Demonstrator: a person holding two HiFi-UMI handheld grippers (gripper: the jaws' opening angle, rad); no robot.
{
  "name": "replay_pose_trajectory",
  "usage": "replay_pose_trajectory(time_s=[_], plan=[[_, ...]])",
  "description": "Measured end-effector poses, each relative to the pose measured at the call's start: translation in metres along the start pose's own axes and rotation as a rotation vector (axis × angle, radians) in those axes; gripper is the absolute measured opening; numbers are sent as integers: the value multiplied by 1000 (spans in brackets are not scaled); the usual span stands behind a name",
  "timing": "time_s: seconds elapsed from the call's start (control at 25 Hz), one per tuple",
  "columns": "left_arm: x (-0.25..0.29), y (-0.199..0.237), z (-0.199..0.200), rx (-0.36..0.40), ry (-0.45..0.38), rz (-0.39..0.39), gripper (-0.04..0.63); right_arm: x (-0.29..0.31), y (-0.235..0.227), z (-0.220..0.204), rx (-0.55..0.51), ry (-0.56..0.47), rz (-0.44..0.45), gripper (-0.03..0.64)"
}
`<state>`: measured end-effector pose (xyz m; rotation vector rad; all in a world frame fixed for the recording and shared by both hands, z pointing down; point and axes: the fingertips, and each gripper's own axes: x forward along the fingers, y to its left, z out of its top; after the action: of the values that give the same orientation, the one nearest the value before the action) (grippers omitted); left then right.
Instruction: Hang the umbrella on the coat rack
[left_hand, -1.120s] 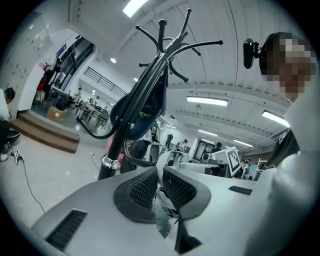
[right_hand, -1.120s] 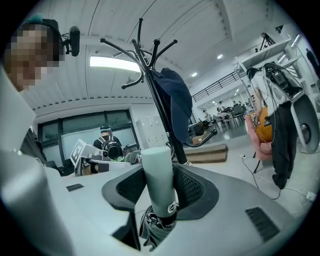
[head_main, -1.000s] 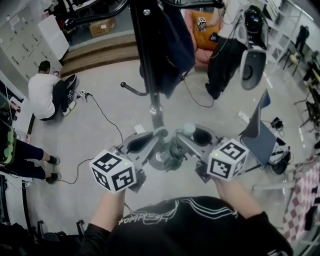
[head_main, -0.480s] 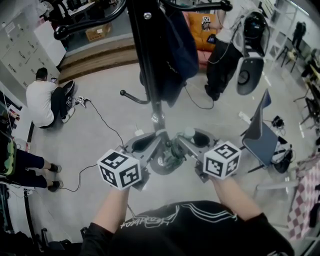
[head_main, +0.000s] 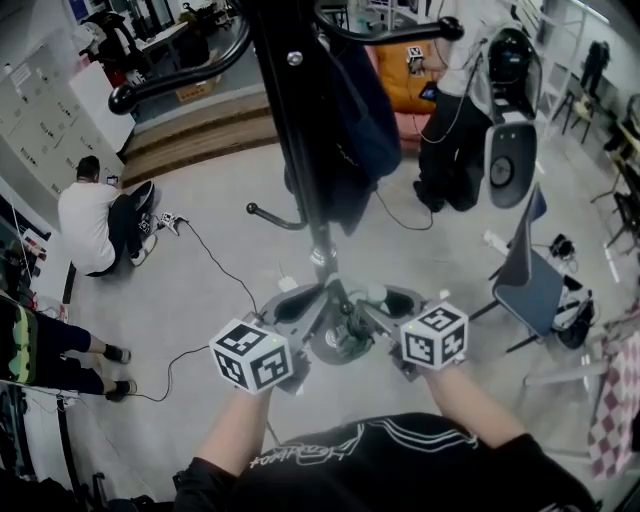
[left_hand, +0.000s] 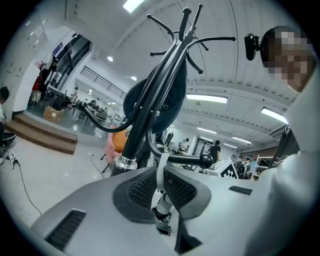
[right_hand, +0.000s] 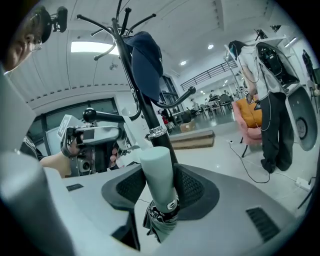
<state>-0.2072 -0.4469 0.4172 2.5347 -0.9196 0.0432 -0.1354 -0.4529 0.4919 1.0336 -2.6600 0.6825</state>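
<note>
Seen from above, a person holds two tongs close together in front of the chest, above a pale floor (head_main: 200, 260). The right tongs (right_hand: 161, 192) are clamped on the folded umbrella (right_hand: 158, 172): its thick, pale grey-green handle stands upright between the two pads, filling a wide gap, and the bunched dark green canopy hangs just below them. The left tongs (left_hand: 159, 186) are almost closed, pinching the umbrella's thin pale strap (left_hand: 161, 172), which rises as a flat band between the pads. The umbrella sits between both tongs, just in front of the lower part of the coat rack (head_main: 300, 140), and hangs on none of its hooks; whether it touches the black pole cannot be told. Higher on the rack, a dark blue cap (right_hand: 146, 65) hangs under the curved black hooks. Farther off, a person (head_main: 95, 215) sits on the floor at the left, another person (head_main: 455, 130) stands at the right, and a blue chair (head_main: 525, 280) stands at the right.
</note>
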Motion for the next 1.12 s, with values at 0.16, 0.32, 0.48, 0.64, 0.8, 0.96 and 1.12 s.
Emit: replay_pose_trajectory(time_s=[0.16,0.32,0.48,0.64,0.8,0.96,1.12], plan=[[-2,-3,5,-20,-28,-34,35,8,1,-16,14,26,11,183],[-4,1,4,-6,-32,-15,35,15,-2,-33,38,59,17,187],[-11,6,-1,-9,-41,6,35,20,5,-39,25,62,54,190],[-21,12,-6,-25,-41,31,35,26,11,-40,66,62,111,195],[-29,14,-14,-41,-32,51,35,26,13,-42,103,60,147,205],[-34,3,-24,-40,-9,52,35,10,9,-36,112,42,131,227],[-42,-15,-31,-46,-2,63,34,-23,18,-16,92,-31,136,225]])
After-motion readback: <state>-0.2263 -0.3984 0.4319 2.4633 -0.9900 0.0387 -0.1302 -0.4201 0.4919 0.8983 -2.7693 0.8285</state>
